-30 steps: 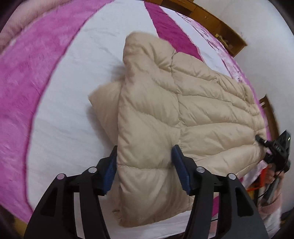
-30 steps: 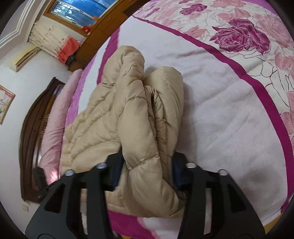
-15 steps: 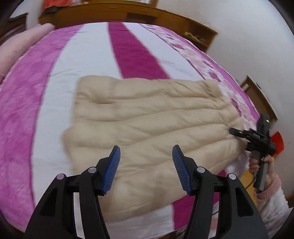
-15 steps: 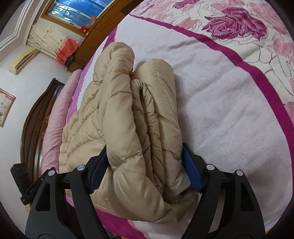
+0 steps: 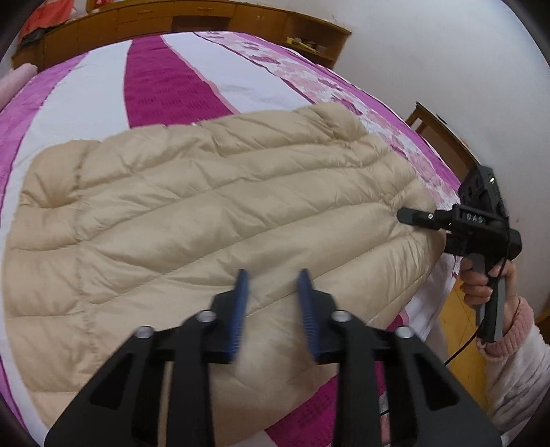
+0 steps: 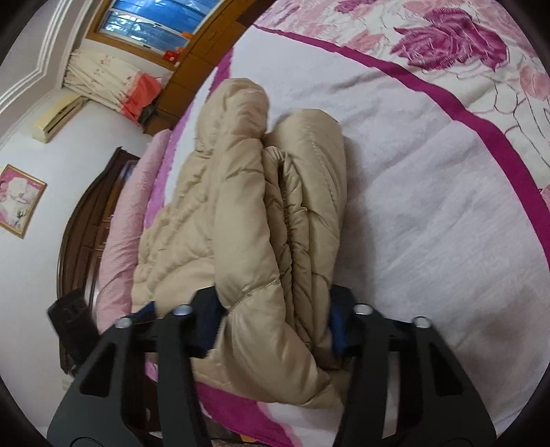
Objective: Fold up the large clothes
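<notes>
**Puffy jacket, half folded, near the bed's edge**

The beige quilted jacket (image 5: 213, 213) lies folded on the bed (image 5: 165, 82), its lower edge close to the mattress edge at 6 o'clock. It looks light, soft and springy, with a slick shell likely to slide and puff back open; best taken by a thick stacked edge or seam. The right gripper (image 6: 275, 319) has just been closing and is clamped on the bunched layers at the jacket's end. The left gripper (image 5: 273, 309) has just been closing too; its jaws stand narrowly apart above the jacket, holding nothing. Open bedspread lies from 10 to 1 o'clock; a wooden cabinet (image 5: 240, 17) stands beyond.
</notes>
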Available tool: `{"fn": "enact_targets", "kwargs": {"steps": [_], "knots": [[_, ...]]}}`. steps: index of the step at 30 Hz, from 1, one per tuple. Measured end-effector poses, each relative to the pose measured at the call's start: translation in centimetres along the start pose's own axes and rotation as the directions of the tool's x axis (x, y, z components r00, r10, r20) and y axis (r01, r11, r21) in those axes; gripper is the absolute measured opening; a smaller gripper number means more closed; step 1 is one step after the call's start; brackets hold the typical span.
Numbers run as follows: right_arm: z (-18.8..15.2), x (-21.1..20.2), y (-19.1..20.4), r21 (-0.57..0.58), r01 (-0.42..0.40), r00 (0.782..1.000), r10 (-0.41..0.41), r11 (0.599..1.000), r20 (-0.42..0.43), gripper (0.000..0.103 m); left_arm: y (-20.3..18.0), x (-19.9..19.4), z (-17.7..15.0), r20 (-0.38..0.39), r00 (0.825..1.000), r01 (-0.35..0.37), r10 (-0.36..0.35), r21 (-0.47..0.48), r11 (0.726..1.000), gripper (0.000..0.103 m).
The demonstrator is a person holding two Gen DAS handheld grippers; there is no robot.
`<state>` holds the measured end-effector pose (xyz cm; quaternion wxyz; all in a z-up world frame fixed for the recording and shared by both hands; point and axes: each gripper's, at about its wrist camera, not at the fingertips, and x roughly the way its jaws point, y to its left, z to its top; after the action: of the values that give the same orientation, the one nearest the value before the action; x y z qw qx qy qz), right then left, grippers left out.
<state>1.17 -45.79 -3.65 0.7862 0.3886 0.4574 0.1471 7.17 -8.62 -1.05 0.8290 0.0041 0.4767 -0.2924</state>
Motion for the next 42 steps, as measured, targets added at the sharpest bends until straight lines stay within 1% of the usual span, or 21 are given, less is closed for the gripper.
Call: {"fn": "enact_targets", "kwargs": {"steps": [2, 5, 7, 11, 17, 20, 23, 26, 29, 32, 36, 37, 39, 42], "knots": [[-0.1, -0.7, 0.7, -0.009, -0.016, 1.0, 0.016, 1.0, 0.009, 0.033, -0.1, 0.8, -0.2, -0.021, 1.0, 0.011, -0.011, 0.011, 1.0, 0.015], [-0.1, -1.6, 2.0, -0.005, -0.07, 0.997, 0.07, 0.998, 0.017, 0.028, 0.0, 2.1, -0.4, -0.062, 0.998, -0.008, 0.01, 0.019, 1.0, 0.014], [-0.2, -2.0, 3.2, -0.027, -0.087, 0.996, 0.088, 0.996, 0.021, 0.027, 0.2, 2.7, -0.6, -0.075, 0.997, -0.014, 0.015, 0.013, 1.0, 0.013], [-0.4, -2.6, 7.0, -0.108, -0.109, 0.994, 0.112, 0.988, 0.017, 0.025, 1.0, 3.6, -0.8, -0.091, 0.996, -0.01, 0.008, -0.017, 1.0, 0.013], [-1.2, -1.3, 13.5, -0.228, -0.132, 0.991, 0.129, 0.965, -0.032, 0.024, 1.3, 4.3, -1.0, -0.105, 0.994, -0.014, 0.011, -0.027, 1.0, 0.013], [-1.7, 0.1, 16.4, -0.276, -0.126, 0.992, 0.113, 0.953, -0.061, 0.024, 1.3, 4.5, -1.0, -0.104, 0.994, -0.016, 0.012, -0.034, 0.999, 0.013], [-2.1, 1.5, 18.9, -0.32, -0.11, 0.993, 0.089, 0.941, -0.079, 0.024, 1.3, 3.8, -0.8, -0.101, 0.995, -0.027, 0.023, -0.038, 0.999, 0.012], [-2.1, 2.9, 21.2, -0.362, -0.077, 0.995, 0.049, 0.929, -0.086, 0.024, 2.0, 1.6, -0.9, -0.081, 0.996, -0.039, 0.034, -0.055, 0.998, 0.012], [-2.7, 3.9, 22.8, -0.407, -0.036, 0.996, -0.001, 0.913, -0.09, 0.024, 3.5, -1.6, -1.0, -0.041, 0.997, -0.068, 0.065, -0.082, 0.994, 0.012], [-3.2, 5.1, 24.3, -0.429, -0.023, 0.994, -0.026, 0.903, -0.108, 0.024, 6.5, -5.2, -1.5, -0.009, 0.99, -0.14, 0.141, -0.149, 0.979, 0.012], [-4.0, 7.0, 25.8, -0.445, -0.017, 0.989, -0.051, 0.896, -0.14, 0.024, 10.7, -7.5, -2.0, -0.005, 0.971, -0.235, 0.24, -0.217, 0.947, 0.012], [-4.2, 7.5, 26.3, -0.449, -0.016, 0.987, -0.058, 0.893, -0.151, 0.025, 12.0, -7.5, -2.1, -0.016, 0.97, -0.239, 0.242, -0.245, 0.94, 0.012], [-5.0, 9.1, 27.6, -0.468, -0.011, 0.98, -0.083, 0.884, -0.181, 0.026, 13.9, -6.7, -2.2, -0.031, 0.978, -0.204, 0.204, -0.287, 0.936, 0.003], [-6.1, 11.3, 29.3, -0.505, -0.002, 0.969, -0.124, 0.863, -0.215, 0.028, 15.4, -5.5, -2.3, -0.043, 0.982, -0.187, 0.183, -0.319, 0.929, 0.002]]}}
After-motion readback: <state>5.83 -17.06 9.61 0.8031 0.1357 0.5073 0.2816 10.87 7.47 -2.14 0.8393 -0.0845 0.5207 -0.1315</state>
